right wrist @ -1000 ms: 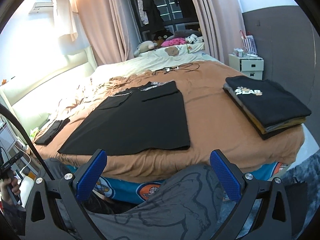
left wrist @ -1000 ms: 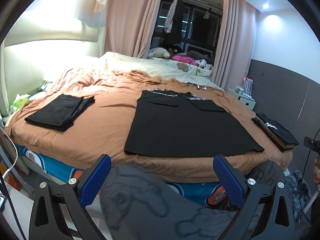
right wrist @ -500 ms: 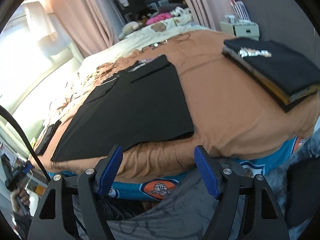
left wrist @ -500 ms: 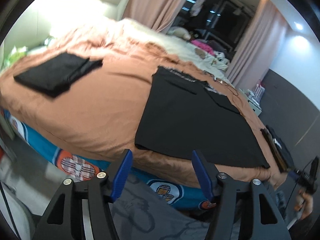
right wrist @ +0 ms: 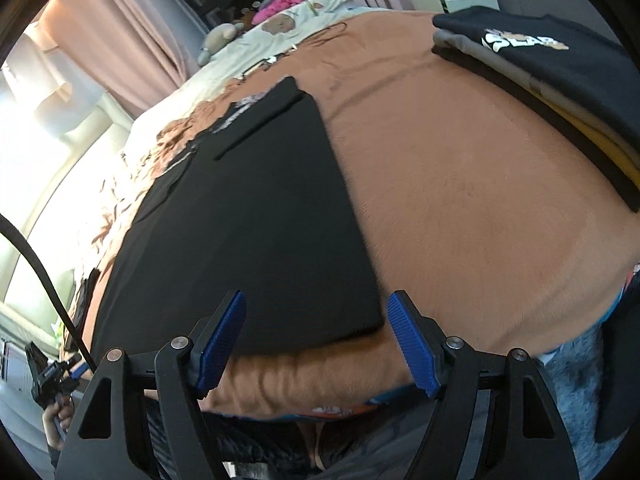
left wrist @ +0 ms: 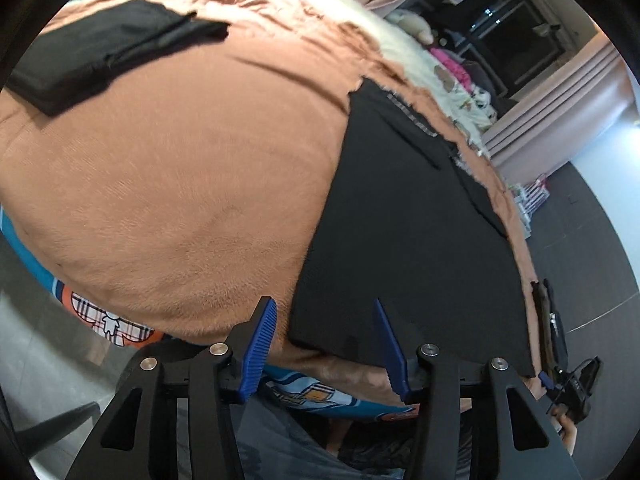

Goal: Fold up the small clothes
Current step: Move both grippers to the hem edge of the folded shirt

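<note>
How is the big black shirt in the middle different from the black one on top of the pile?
The spread black shirt lies flat and open on the blanket; the stack-top shirt is folded. The spread black shirt shows plain black; the stack-top shirt shows a printed logo. Both are black and untouched by either gripper.

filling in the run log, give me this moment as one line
phase: approach | left tool: open, at near-left hem corner of black shirt | right tool: open, at near-right hem corner | shirt flat on bed, not gripped

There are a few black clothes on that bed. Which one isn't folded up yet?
The large black garment spread flat in the middle, nearest both grippers. The small black piece at the left is folded, and the black printed shirt tops a folded stack on the right.
</note>
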Demonstrator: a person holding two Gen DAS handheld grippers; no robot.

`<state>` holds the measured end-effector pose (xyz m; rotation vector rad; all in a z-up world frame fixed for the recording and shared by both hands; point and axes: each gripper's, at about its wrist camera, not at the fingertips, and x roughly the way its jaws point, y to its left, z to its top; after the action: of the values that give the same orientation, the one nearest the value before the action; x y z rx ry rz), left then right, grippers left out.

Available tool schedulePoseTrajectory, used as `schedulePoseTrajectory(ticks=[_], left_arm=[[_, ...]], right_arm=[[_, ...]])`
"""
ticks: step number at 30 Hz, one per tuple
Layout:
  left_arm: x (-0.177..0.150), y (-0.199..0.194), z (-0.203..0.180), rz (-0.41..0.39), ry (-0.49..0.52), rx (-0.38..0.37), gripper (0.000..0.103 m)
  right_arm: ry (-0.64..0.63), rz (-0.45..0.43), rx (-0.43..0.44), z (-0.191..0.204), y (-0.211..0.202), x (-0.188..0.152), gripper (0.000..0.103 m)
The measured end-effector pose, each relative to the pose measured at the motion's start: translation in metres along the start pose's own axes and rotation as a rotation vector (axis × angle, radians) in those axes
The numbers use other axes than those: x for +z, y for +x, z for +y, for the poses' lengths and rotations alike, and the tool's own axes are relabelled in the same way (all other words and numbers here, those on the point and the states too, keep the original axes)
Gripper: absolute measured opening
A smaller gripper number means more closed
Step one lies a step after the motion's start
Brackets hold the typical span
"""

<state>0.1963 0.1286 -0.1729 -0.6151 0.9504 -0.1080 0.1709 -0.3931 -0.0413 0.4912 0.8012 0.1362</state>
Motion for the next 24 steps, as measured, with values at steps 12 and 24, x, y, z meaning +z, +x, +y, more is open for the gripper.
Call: schedulePoseTrajectory(ticks=[12, 24], left_arm=[[-0.003, 0.004, 0.012, 0.028, -0.099, -0.019, 0.037], [-0.010, 0.004, 0.011, 0.007, -0.173, -0.088, 0.037]], right_arm=[[0.093, 0.046, 0.076, -0.018, 0.019, -0.007, 0.058], [0.192, 0.043, 0.221, -0.038, 0.014, -0.032, 0.058]])
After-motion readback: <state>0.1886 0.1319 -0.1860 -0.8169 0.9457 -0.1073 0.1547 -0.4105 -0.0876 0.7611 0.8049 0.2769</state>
